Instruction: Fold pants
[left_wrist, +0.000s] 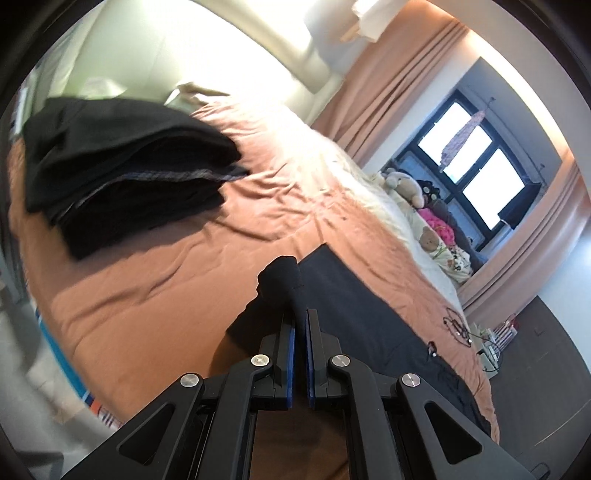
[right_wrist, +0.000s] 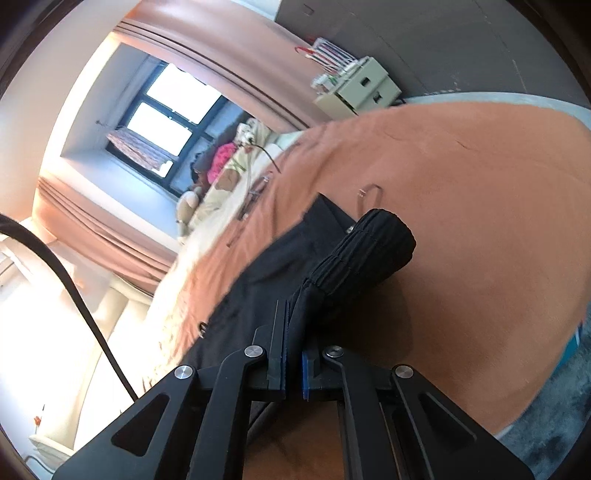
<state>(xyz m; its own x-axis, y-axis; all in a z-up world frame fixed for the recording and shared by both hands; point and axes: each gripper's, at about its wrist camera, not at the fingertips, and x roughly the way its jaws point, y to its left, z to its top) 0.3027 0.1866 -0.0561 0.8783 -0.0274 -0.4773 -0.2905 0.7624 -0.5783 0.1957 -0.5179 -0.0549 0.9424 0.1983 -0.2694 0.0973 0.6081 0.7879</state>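
Both grippers are clamped on the black pants, so the step in hand looks like the lift that starts a fold. In the left wrist view the left gripper (left_wrist: 300, 321) has its jaws closed on a bunched corner of the pants (left_wrist: 354, 306), the cloth bulging out past the tips toward 12 o'clock. In the right wrist view the right gripper (right_wrist: 293, 317) is likewise pinched shut on the gathered, ribbed waistband (right_wrist: 369, 243), which juts out toward 1 o'clock from the tips.

The rest of the pants trails away over the orange bedspread (left_wrist: 155, 280) — from the left gripper it runs off toward 4 o'clock, from the right one toward 9 o'clock. A stack (left_wrist: 122, 173) of dark folded clothes sits at 10 o'clock in the left view, well apart from the pants.

Next, I judge, both hands must carry the held edge across the spread cloth together — keeping it taut and level — and lay it down square on the far part before letting go
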